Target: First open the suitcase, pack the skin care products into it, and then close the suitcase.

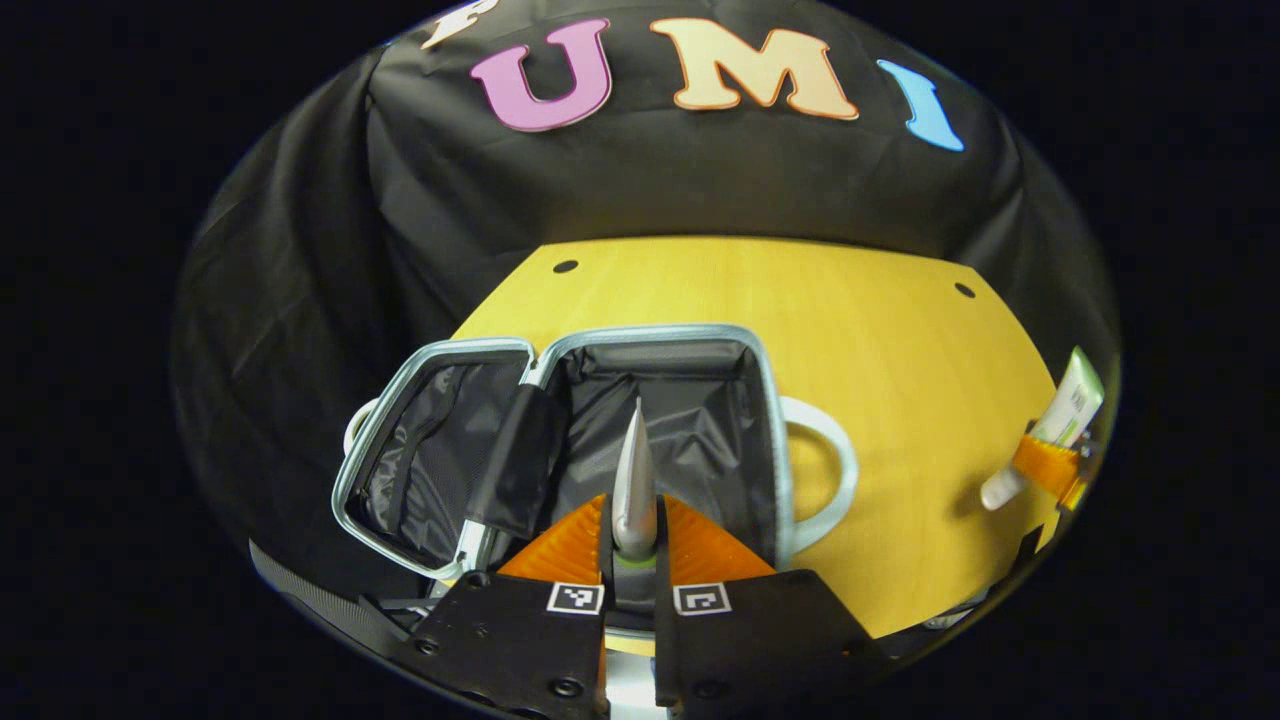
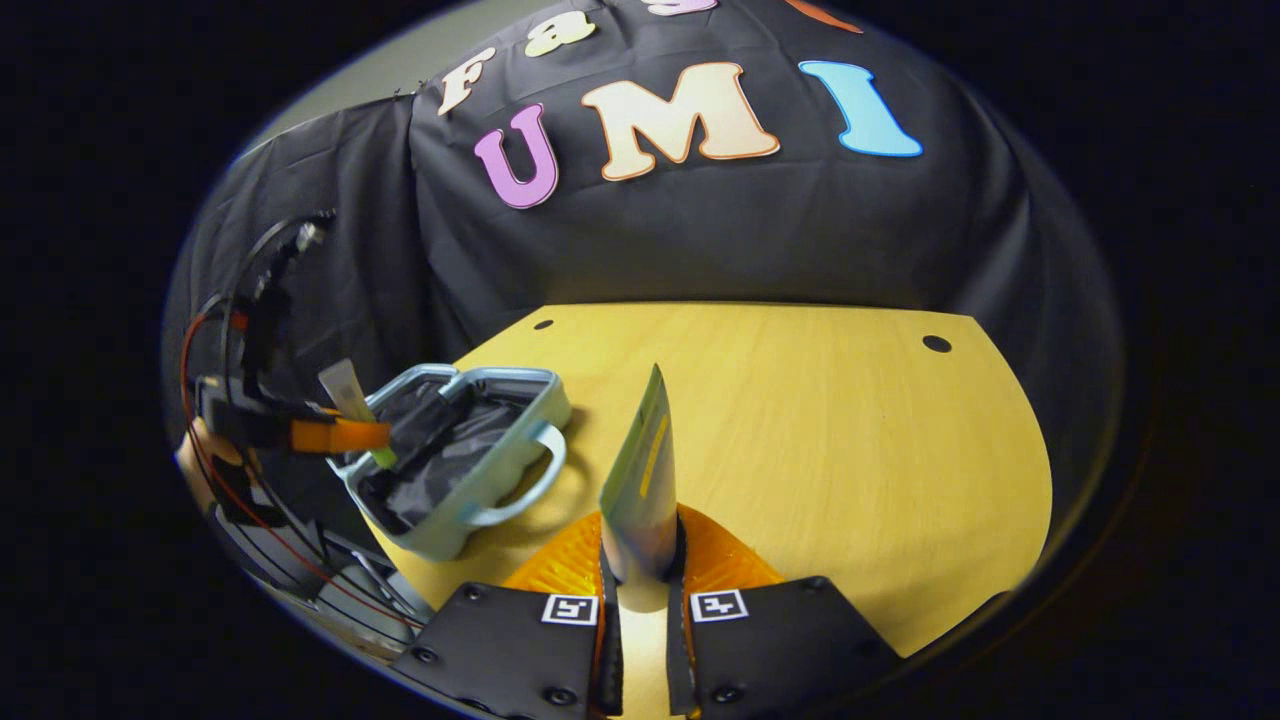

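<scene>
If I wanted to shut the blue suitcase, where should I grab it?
Probably by the lid, the half lying open flat on the side away from the white handle. Take its pale metal-looking outer rim, coming in from that far side, and fold it over the deeper half. The rim is thin and raised, so a gripper could pinch it. The left gripper holds a tube over the suitcase now.

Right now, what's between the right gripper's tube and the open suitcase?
Bare tabletop, as the right gripper view shows. The tube in the right gripper stands apart from the suitcase; its white handle faces it.
</scene>
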`<state>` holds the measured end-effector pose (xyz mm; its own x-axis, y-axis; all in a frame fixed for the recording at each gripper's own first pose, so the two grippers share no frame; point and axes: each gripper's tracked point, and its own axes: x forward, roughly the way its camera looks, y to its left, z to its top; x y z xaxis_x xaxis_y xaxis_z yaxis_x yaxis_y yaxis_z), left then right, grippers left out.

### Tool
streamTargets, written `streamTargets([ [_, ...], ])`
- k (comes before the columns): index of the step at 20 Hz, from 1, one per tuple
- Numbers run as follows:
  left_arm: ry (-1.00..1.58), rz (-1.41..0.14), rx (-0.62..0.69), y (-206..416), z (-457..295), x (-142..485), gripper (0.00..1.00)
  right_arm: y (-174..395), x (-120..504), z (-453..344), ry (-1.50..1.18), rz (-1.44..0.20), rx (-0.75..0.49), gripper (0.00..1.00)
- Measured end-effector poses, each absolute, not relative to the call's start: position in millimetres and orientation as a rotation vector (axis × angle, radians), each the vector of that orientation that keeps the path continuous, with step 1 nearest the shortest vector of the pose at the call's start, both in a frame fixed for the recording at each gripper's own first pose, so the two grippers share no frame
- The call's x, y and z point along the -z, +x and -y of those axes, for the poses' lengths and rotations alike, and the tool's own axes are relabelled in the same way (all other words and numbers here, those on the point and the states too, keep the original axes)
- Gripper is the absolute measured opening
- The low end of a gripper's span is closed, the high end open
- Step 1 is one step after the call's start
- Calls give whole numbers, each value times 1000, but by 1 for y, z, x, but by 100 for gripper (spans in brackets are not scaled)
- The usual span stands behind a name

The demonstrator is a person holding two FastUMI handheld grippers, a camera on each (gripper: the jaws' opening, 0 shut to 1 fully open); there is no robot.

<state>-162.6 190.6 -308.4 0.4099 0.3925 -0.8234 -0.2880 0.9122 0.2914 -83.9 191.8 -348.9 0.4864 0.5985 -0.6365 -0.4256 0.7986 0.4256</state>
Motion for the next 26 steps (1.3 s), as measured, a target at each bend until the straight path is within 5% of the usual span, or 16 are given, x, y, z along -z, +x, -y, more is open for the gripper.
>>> streamTargets([
  [7, 55, -1308, -345, -199, -231, 371, 13, -115, 318, -305, 310, -956, -740, 19],
  [10, 14, -1319, -301, -196, -240, 383, 13, -135, 322, -343, 270, -1009, -786, 19],
  [12, 10, -1284, -290, -186, -251, 385, 22, -145, 328, -365, 267, -1046, -792, 19],
  [13, -25, -1257, -260, -177, -247, 381, 17, -148, 330, -376, 270, -1064, -790, 19],
  [19, -128, -1056, -151, -137, -258, 340, 98, -172, 365, -421, 247, -1248, -756, 19],
  [21, -111, -984, -148, -129, -276, 319, 95, -169, 372, -429, 250, -1262, -722, 23],
  [23, -96, -938, -176, -125, -300, 303, 95, -157, 366, -440, 306, -1237, -693, 37],
  [26, -91, -898, -251, -128, -344, 290, 95, -133, 364, -453, 351, -1173, -644, 100],
])
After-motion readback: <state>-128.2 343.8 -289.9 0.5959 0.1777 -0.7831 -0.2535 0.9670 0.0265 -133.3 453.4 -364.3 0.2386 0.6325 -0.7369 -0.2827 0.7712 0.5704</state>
